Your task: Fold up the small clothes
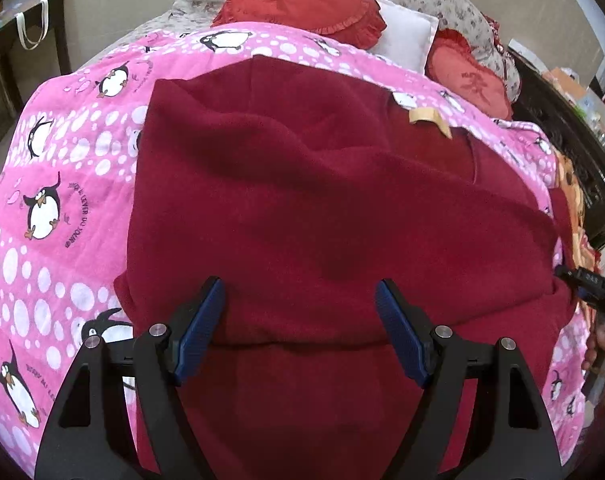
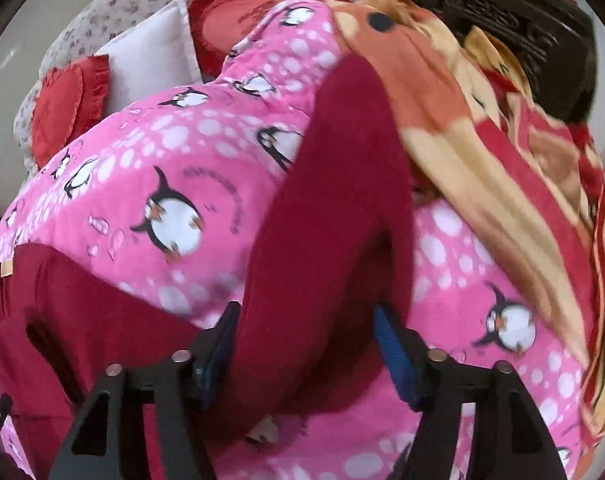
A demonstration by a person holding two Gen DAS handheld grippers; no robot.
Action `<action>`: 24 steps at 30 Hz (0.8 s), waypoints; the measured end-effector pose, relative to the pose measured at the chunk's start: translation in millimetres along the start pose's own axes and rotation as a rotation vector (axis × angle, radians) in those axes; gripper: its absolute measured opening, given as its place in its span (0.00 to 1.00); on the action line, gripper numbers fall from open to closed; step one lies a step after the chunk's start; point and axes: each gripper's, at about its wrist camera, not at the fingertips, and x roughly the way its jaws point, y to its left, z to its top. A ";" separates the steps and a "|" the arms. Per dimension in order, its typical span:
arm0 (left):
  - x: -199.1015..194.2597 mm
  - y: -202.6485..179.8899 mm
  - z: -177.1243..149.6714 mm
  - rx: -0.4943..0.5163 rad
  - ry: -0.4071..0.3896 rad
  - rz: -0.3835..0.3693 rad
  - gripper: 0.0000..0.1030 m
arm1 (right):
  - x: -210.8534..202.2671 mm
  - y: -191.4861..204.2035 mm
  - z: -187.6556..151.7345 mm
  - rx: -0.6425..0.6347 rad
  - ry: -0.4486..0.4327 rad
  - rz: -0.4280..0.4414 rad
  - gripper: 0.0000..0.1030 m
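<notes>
A dark red garment (image 1: 322, 208) lies spread on a pink penguin-print blanket (image 1: 54, 184), with a beige label (image 1: 426, 117) near its far edge. My left gripper (image 1: 300, 300) hovers over its near part, jaws wide open and empty. In the right wrist view a long red sleeve (image 2: 334, 184) of the garment runs up between the fingers of my right gripper (image 2: 306, 320). The jaws stand wide apart around the sleeve. The garment's body (image 2: 62, 312) lies at the lower left. The right gripper also shows at the right edge of the left wrist view (image 1: 590, 284).
Red heart-shaped cushions (image 1: 302, 0) and a white pillow (image 1: 406, 32) lie at the far end of the bed. An orange and red blanket (image 2: 502, 140) is bunched at the right. A dark wooden headboard (image 1: 574, 152) runs along the right. A dark table (image 1: 18, 52) stands at the left.
</notes>
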 end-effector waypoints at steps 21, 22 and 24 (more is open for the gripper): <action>18.0 -9.4 -26.6 0.076 -0.115 0.080 0.81 | -95.4 53.7 -73.5 -0.046 -0.210 0.209 0.67; 18.2 -9.1 -27.1 0.077 -0.120 0.077 0.82 | -97.6 65.6 -80.3 -0.069 -0.204 0.239 0.67; 18.6 -9.0 -27.5 0.077 -0.128 0.055 0.85 | -100.9 85.5 -95.1 -0.112 -0.192 0.296 0.67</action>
